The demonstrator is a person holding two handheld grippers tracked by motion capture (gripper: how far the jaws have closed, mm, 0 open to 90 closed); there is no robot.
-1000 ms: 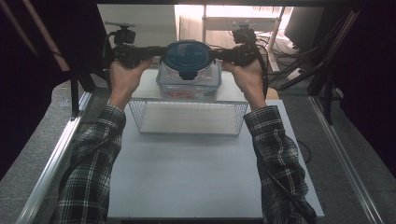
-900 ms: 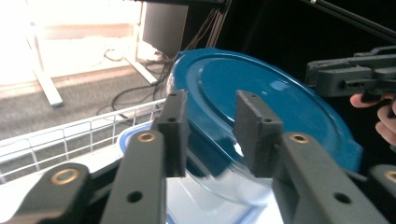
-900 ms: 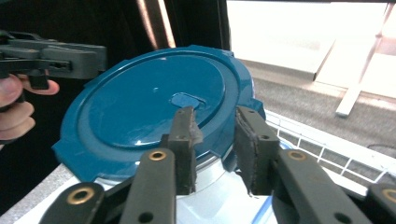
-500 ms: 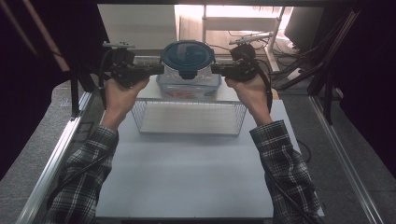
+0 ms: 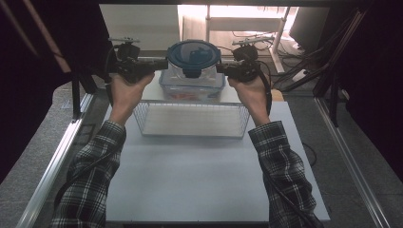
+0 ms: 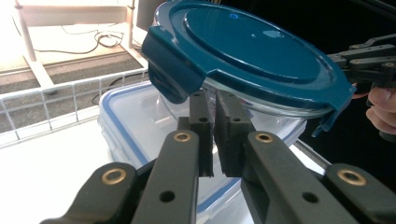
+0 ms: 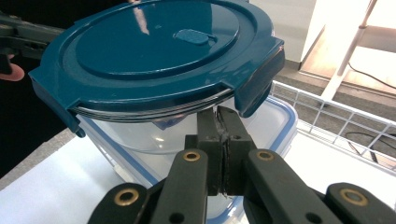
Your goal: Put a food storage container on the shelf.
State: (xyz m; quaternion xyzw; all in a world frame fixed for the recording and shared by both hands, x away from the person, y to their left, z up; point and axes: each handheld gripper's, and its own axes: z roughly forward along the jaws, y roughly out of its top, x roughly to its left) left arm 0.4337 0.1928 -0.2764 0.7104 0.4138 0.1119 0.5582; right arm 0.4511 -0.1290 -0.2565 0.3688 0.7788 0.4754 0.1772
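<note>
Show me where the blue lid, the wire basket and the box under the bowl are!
blue lid [image 5: 193, 56], high view, flat middle of its top.
wire basket [image 5: 190, 134], high view, its front wall.
box [image 6: 122, 122], left gripper view, its clear top inside the blue rim.

a lab: framed white table [image 5: 199, 185], loose floor cables [image 5: 290, 61].
</note>
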